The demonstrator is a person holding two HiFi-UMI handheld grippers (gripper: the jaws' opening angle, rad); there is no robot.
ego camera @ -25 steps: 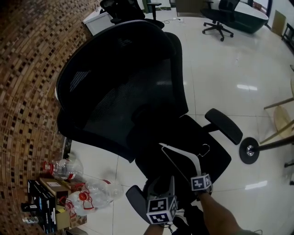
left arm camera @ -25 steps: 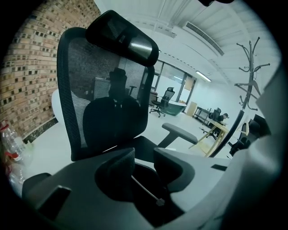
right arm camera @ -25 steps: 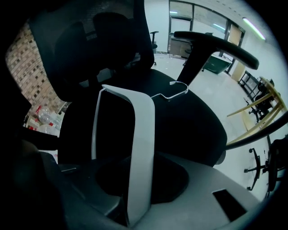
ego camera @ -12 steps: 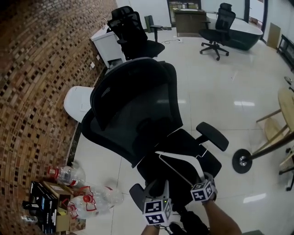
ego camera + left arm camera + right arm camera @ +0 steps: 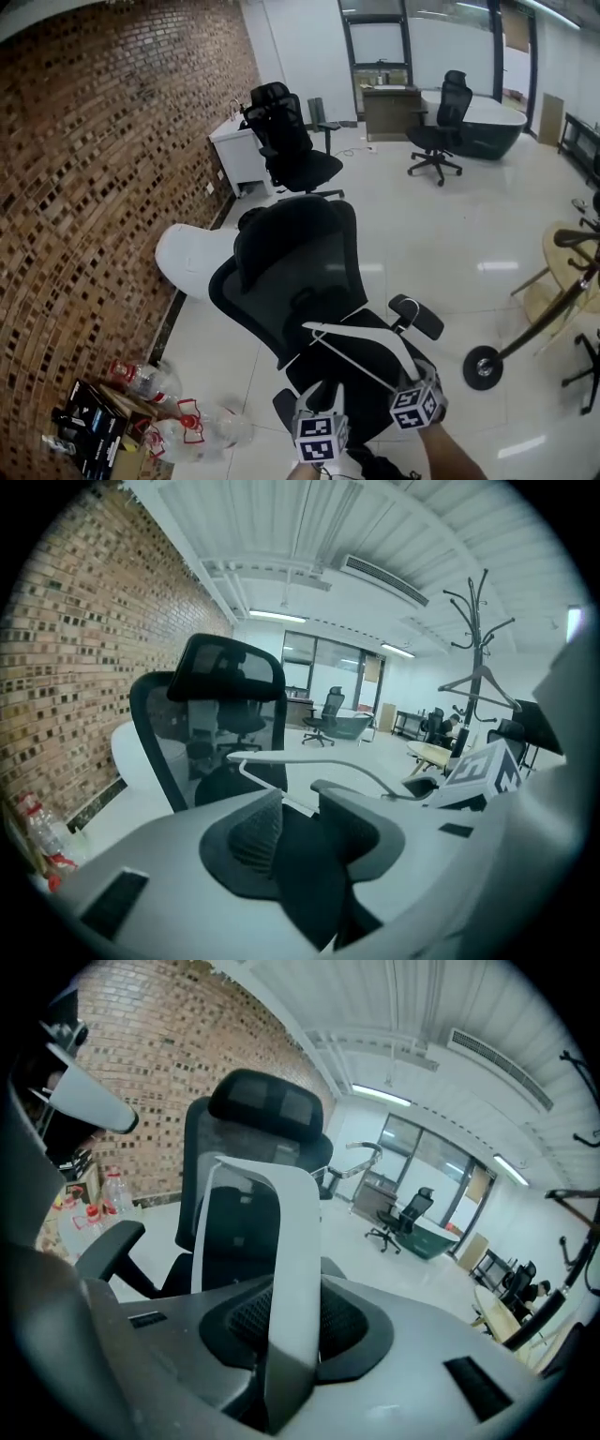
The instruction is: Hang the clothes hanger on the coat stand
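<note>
Now hanger [image 5: 284,1260] higher off chair [image 5: 300,267]; right fingers [image 5: 343,1324] pinching it, left fingers [image 5: 251,831] spread, empty.

Hanger [image 5: 295,1269] noted white; chair [image 5: 291,272] black, back patterned in fine mesh; wall [image 5: 84,187] laid in mottled brown and tan brick; floor [image 5: 450,234] tiled glossy off-white; bottles [image 5: 187,427] clear, marked with red caps and labels; coat stand [image 5: 481,621] dark.

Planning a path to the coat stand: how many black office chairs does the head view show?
3. Nearest chair just ahead, second chair by the brick wall, third chair at the far desk. More may be cut off at right.
</note>
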